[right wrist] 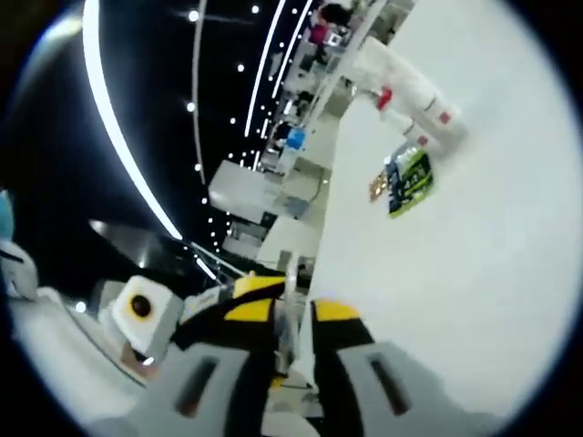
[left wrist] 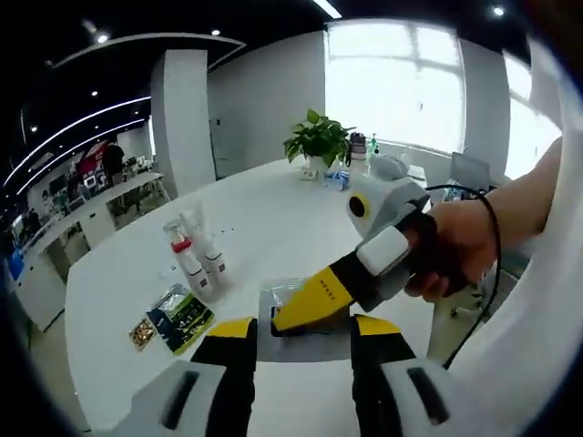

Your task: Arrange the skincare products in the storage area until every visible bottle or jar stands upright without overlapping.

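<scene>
right gripper [left wrist: 305, 305] held in a hand [left wrist: 460, 250], reaching in from the right, yellow jaws closed on a flat grey packet [left wrist: 301, 319]; left gripper [left wrist: 301, 350] jaws apart, straddling that packet.

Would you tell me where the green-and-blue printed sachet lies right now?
In the left gripper view, the green-and-blue printed sachet lies flat on the white table, just in front of the white tubes with red caps, left of the left gripper.

The broad white bench [left wrist: 273, 209] looks smooth and faintly glossy. The white plastic tubes and red-capped bottles [left wrist: 196, 255] have a satin sheen; the green-and-black foil sachets [left wrist: 178, 319] look shiny. The right tool [left wrist: 314, 296] has matt yellow-and-black plastic jaws.
</scene>
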Tool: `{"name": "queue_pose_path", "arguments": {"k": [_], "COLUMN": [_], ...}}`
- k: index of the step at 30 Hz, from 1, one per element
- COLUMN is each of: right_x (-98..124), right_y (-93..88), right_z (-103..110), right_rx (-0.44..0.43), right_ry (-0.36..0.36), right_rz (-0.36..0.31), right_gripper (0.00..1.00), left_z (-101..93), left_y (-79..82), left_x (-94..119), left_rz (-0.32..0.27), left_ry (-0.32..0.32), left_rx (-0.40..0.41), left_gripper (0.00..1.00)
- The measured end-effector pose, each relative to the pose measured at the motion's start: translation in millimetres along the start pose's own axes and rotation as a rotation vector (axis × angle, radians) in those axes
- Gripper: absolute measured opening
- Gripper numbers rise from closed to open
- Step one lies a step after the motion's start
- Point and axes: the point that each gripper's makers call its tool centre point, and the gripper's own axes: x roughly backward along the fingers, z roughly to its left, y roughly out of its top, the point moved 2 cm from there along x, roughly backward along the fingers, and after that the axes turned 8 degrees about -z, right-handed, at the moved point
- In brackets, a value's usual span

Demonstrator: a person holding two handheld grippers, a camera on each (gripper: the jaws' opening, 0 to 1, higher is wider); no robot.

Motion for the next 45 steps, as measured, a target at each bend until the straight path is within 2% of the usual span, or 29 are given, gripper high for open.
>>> {"name": "queue_pose_path", "arguments": {"k": [3,6,10,12,15,19,22,23,25,27,29,30,32,34,36,37,42,43,44,45], "right_x": [7,10,12,16,19,20,22,23,24,27,30,31,31,32,32,33,32,32,31,30], "right_y": [-1.1,-4.8,-14.0,-17.7,-20.5,-19.9,-12.2,-9.0,-5.7,-1.2,2.1,2.4,1.4,0.0,-0.5,-0.6,2.4,2.1,1.2,-0.7], "right_z": [-1,-2,-2,-5,-9,-13,-12,-10,-8,-4,1,2,4,6,9,10,23,25,27,30], "right_rx": [-0.034,-0.037,-0.01,0.015,-0.012,-0.019,-0.01,-0.006,-0.001,0.014,0.011,0.012,0.022,0.026,0.028,0.036,0.047,0.036,0.032,0.034], "right_ry": [0.011,0.03,0.017,0.012,0.021,0.004,0.004,0.008,0.015,0.032,0.06,0.066,0.079,0.089,0.096,0.1,0.157,0.171,0.178,0.189], "right_rz": [-0.031,-0.045,0.001,0.014,0.011,0.016,-0.002,-0.008,-0.013,-0.023,-0.034,-0.034,-0.026,-0.016,-0.014,-0.014,-0.027,-0.021,-0.014,-0.003], "right_gripper": [0.04,0.03,0.02,0.02,0.01,0.01,0.01,0.0,0.0,0.0,0.0,0.0,0.0,0.0,0.0,0.0,0.0,0.0,0.0,0.0], "left_z": [-4.1,-8.7,-16.3,-18.8,-21.4,-18.2,-13.7,-14.3,-15.5,-13.2,-15.2,-15.4,-13.2,-14.4,-15.9,-12.2,-9.7,-9.5,-16.8,-19.6], "left_y": [0.2,-1.7,-8.9,-11.7,-14.5,-26.0,-28.9,-28.3,-28.2,-25.4,-18.9,-12.1,-6.4,-3.8,-1.0,0.6,6.5,6.8,8.4,6.5], "left_x": [-2,-2,-2,-1,-1,6,12,13,13,15,14,14,14,16,19,19,21,21,22,21], "left_rz": [0.024,0.049,0.062,0.068,0.07,0.09,0.08,0.067,0.065,0.055,0.016,-0.026,-0.067,-0.086,-0.101,-0.12,-0.169,-0.172,-0.168,-0.156], "left_ry": [-0.027,-0.036,-0.041,-0.05,-0.06,-0.055,-0.054,-0.079,-0.102,-0.123,-0.146,-0.164,-0.182,-0.219,-0.252,-0.235,-0.292,-0.295,-0.349,-0.361], "left_rx": [-0.064,-0.088,-0.116,-0.091,-0.073,-0.031,0.021,0.044,0.039,0.007,0.095,0.24,0.363,0.436,0.509,0.55,0.749,0.77,0.786,0.787], "left_gripper": [0.41,0.41,0.41,0.41,0.41,0.41,0.41,0.42,0.46,0.47,0.47,0.47,0.46,0.41,0.29,0.28,0.26,0.25,0.21,0.19]}}
